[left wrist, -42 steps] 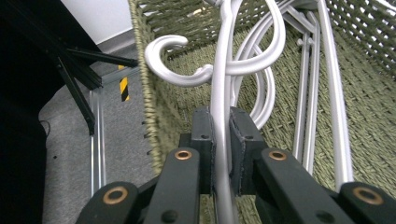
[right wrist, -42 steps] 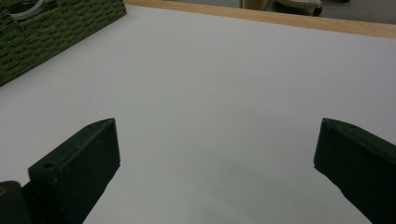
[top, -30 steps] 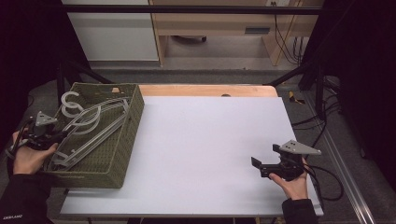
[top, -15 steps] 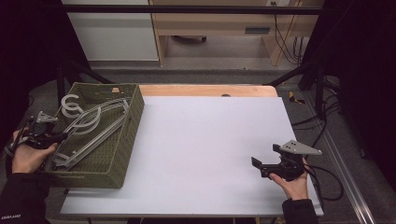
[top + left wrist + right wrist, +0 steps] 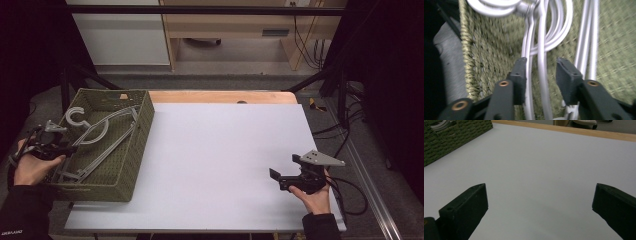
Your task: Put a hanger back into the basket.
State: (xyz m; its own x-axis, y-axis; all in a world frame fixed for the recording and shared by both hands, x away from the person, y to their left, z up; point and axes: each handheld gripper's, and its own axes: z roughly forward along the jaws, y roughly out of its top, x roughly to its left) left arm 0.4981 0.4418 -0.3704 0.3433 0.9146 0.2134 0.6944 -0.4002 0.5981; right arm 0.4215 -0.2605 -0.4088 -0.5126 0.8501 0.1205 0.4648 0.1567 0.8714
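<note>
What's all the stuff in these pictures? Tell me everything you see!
Basket: one, olive green woven, on the left part of the table.
Hangers: grey-white plastic, lying in the basket; a few, tangled, exact count unclear.
Table: one, white top with a wooden strip along the far edge.
Cables: several, dark, on the floor beyond the table at the right.
Left gripper: one, black, in the person's left hand over the basket, fingers open around one hanger rod.
Right gripper: one, black with a grey plate on top, in the person's right hand above the table's right side, fingers wide open.
</note>
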